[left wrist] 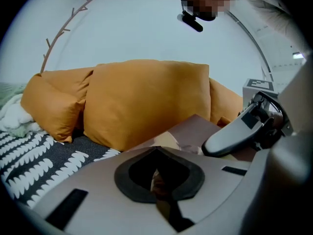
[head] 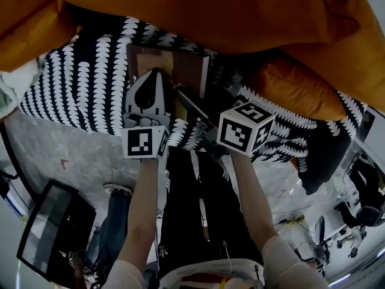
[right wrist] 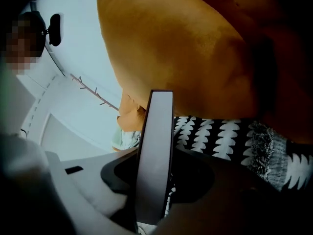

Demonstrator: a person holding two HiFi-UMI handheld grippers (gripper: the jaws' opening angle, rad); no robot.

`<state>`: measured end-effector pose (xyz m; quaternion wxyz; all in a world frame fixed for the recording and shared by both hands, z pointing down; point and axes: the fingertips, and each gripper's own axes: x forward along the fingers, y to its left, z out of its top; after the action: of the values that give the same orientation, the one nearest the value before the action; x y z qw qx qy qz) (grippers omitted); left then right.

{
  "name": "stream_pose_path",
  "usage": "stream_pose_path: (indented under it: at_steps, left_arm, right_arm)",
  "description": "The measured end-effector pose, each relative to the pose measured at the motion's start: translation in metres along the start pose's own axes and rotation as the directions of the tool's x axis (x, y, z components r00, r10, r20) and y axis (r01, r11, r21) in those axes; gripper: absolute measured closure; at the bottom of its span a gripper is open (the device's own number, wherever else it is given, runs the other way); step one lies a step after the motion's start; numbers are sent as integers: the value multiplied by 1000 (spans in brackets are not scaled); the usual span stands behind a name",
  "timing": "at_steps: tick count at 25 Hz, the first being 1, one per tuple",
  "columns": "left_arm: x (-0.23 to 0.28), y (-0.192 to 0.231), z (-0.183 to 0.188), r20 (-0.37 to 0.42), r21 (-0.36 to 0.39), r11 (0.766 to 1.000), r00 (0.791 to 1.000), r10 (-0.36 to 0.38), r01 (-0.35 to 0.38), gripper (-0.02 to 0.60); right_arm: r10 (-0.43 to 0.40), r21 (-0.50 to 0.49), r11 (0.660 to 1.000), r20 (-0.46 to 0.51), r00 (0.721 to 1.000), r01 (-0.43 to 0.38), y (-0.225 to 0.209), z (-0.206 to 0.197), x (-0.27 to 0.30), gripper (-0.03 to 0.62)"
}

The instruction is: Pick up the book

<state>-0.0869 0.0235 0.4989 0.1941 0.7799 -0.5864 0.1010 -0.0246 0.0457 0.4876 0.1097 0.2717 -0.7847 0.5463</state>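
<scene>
Grey jaws on the left gripper [left wrist: 156, 151] are closed almost together, with a thin brown edge of the book [left wrist: 195, 129] pinched in the seam. The right gripper [right wrist: 155, 168] has its jaws wide apart. The book stands edge-on between them as a grey slab, and the pads sit against both faces as far as I can make out.

Left gripper view adds one right jaw lying flat on the brown cover.

The book is tilted, just in front of the big orange pillow [left wrist: 146, 102], over the black-and-white leaf-print blanket [head: 90, 83] that runs under the pillow.

Only print I can see is the black-and-white square markers on the left cube [head: 144, 142] and right cube [head: 243, 130]. They are patterns, not letters.

Head view only:
- both forearms
- grey floor [head: 72, 155] past the blanket edge, well apart from the pillow
- a dark screen [head: 51, 227] farther out still

Gripper views only:
- white wall [left wrist: 146, 28] behind the pillow, with a thin bare-branch line [left wrist: 63, 28] on it
- a second orange pillow [left wrist: 54, 106] touching the big one
- pale green-white fabric [left wrist: 12, 114] just beyond that
</scene>
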Motion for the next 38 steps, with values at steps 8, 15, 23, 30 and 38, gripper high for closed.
stream_pose_path:
  at_steps: [8, 15, 23, 30, 38]
  left_arm:
    - [-22, 2, 34, 49, -3, 997, 996, 78, -78, 586]
    - [-49, 8, 105, 88, 56, 992, 991, 104, -109, 586]
    - [-101, -15, 280, 284, 137, 982, 955, 86, -129, 586]
    - [-176, -109, 415, 352, 183, 983, 935, -37, -30, 586]
    - [-235, -173, 470, 432, 326, 944, 879, -201, 55, 586]
  right_arm:
    - [-31, -107, 994, 23, 999, 34, 37, 10, -13, 441]
    - [-11, -196, 980, 158, 987, 42, 100, 66, -48, 441]
    - [55, -337, 939, 337, 940, 66, 239, 144, -141, 441]
    - [5, -419, 862, 570, 822, 285, 343, 187, -278, 441]
    - [9, -409, 822, 706, 708, 396, 382, 193, -346, 440]
